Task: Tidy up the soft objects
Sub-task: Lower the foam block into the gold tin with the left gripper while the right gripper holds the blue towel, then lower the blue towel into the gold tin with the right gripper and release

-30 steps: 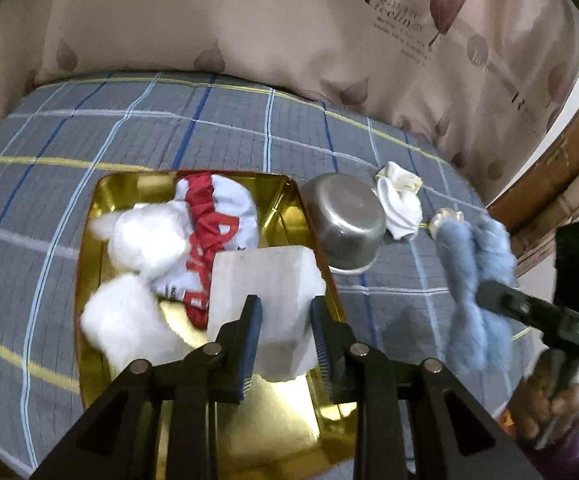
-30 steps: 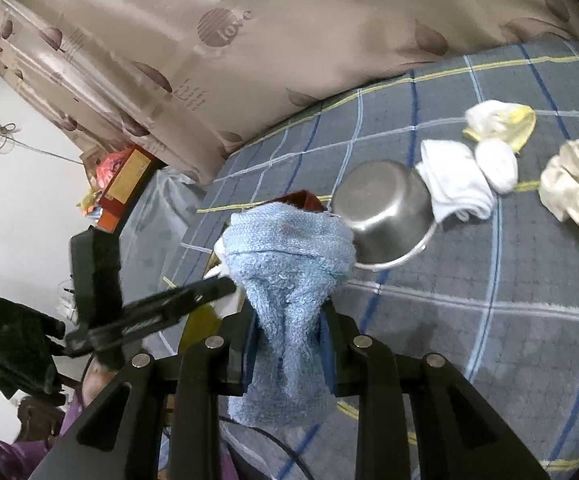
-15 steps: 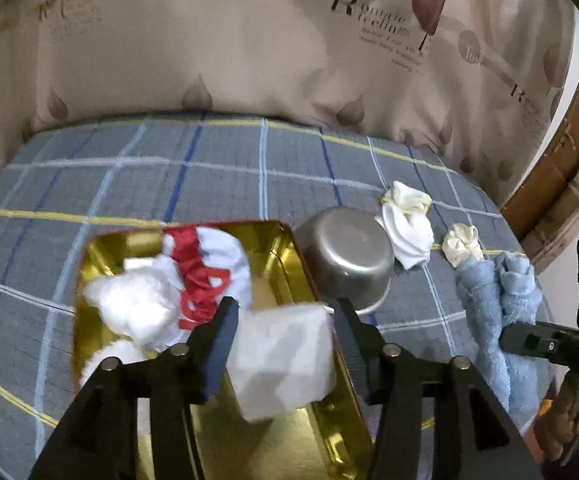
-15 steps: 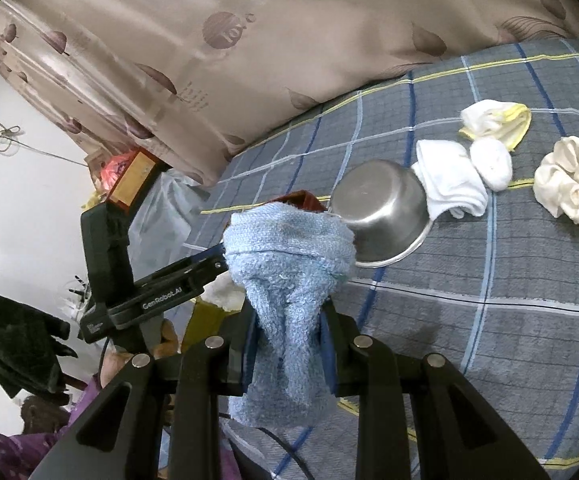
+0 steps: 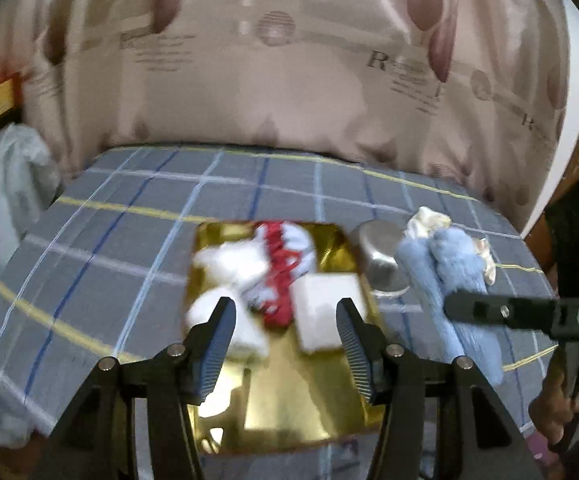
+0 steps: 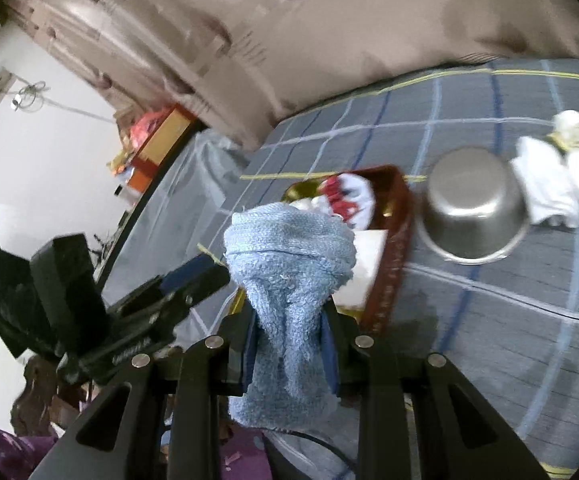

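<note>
- Gold tray (image 5: 285, 400)
- Light blue towel (image 6: 289, 280)
- Grey bedsheet (image 5: 129, 216), blue, white and yellow checks
- Silver bowl (image 6: 473, 216)
- White and red cloth (image 5: 285, 264)

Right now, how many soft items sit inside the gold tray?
4, though blur may hide more: white fluffy piece, second white piece, red-and-white cloth, white block, all in the gold tray.

Right gripper (image 6: 289, 334) clamping blue towel (image 6: 289, 264), fingers pinching its lower part, bunched top bulging above jaws. Towel hanging in front of gold tray (image 6: 389, 248), hiding tray's near left part. Red-and-white cloth (image 6: 349, 196) lying inside tray at far end, white block (image 6: 363, 264) sitting nearer. Steel bowl (image 6: 473, 216) resting just right of tray on plaid sheet (image 6: 509, 320). White socks (image 6: 549, 188) lying beyond bowl, touching its rim. Left gripper (image 6: 193, 276) hovering left of tray; view blurring.
</note>
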{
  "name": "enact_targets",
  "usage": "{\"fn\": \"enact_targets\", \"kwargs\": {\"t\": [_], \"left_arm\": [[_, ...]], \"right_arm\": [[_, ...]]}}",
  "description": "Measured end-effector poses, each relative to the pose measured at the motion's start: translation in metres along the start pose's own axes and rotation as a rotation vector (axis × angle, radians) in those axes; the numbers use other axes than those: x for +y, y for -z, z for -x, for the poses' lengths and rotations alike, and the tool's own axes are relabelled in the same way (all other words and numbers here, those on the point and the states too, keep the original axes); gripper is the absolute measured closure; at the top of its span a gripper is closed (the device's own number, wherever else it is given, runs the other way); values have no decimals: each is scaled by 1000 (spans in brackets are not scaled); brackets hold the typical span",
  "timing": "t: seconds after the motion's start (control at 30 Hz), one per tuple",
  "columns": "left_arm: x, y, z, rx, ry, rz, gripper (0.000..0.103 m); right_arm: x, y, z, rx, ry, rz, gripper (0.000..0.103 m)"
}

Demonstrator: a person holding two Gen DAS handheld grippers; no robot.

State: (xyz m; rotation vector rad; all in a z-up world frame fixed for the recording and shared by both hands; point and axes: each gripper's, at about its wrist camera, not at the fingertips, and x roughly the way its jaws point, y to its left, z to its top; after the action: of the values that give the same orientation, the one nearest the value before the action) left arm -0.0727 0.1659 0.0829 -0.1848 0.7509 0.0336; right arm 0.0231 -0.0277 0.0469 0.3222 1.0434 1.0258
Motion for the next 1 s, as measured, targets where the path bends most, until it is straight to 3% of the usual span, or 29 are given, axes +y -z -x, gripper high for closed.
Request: {"fn": "enact_targets", "kwargs": {"t": [0.2, 0.37, 0.63, 1.0], "left_arm": [[34, 35, 16, 10, -43, 98, 49], [57, 50, 26, -41, -69, 190, 49], [64, 58, 21, -9, -73, 179, 49], [66, 65, 12, 57, -99, 166, 49]], "right_arm": [[15, -1, -44, 73, 16, 6, 77], [19, 1, -87, 133, 69, -19, 76], [23, 6, -119, 155, 165, 1, 76], [26, 6, -132, 165, 245, 33, 75]]}}
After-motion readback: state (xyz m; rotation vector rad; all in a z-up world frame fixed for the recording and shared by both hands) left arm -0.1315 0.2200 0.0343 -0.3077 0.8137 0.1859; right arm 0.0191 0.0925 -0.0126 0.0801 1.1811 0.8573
